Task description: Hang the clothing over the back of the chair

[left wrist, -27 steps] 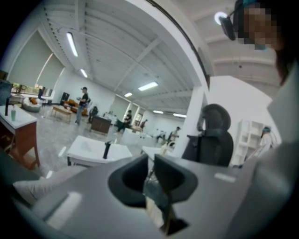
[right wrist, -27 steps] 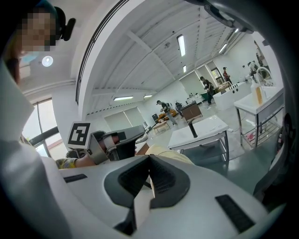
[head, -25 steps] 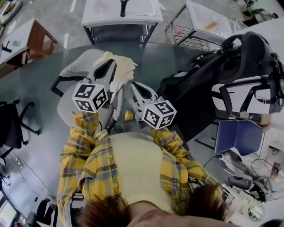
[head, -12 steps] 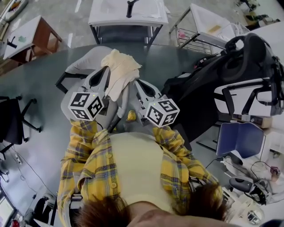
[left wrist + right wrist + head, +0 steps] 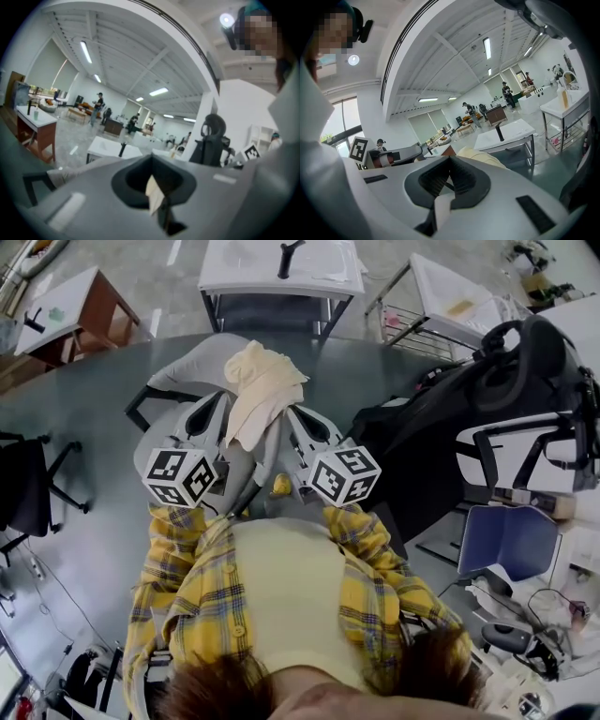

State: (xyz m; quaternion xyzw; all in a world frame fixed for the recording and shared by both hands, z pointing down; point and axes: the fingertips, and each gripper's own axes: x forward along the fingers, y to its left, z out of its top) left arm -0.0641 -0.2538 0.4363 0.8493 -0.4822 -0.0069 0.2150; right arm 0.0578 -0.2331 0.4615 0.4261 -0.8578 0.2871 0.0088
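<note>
Pinching a fold of the cream clothing [image 5: 155, 193], the left gripper [image 5: 151, 164] has its jaws pressed together; the left gripper view shows the fold caught low in the closed gap. Right gripper [image 5: 450, 163] likewise closed, with a pale strip of the same cloth nipped between its jaws and more of the garment bunched just beyond them.

Head view: left gripper [image 5: 223, 401] and right gripper [image 5: 293, 416] sit side by side, both aimed toward the far side, marker cubes toward the person. The clothing [image 5: 258, 390] is gathered between the two tips, a rumpled heap at the far end and a tail hanging down between the grippers. It hangs over the grey chair [image 5: 183, 371], whose black armrest shows at left. Cannot tell whether the cloth rests on the chair or only hangs from the jaws.

Yellow plaid sleeves [image 5: 173, 549] run back from both grippers. A small yellow object [image 5: 277, 486] lies low between them.

Further out: white table [image 5: 323, 268] at the far side, wooden desk [image 5: 80, 306] far left, black office chair [image 5: 525, 357] at right, blue seat [image 5: 506, 532] near right.
</note>
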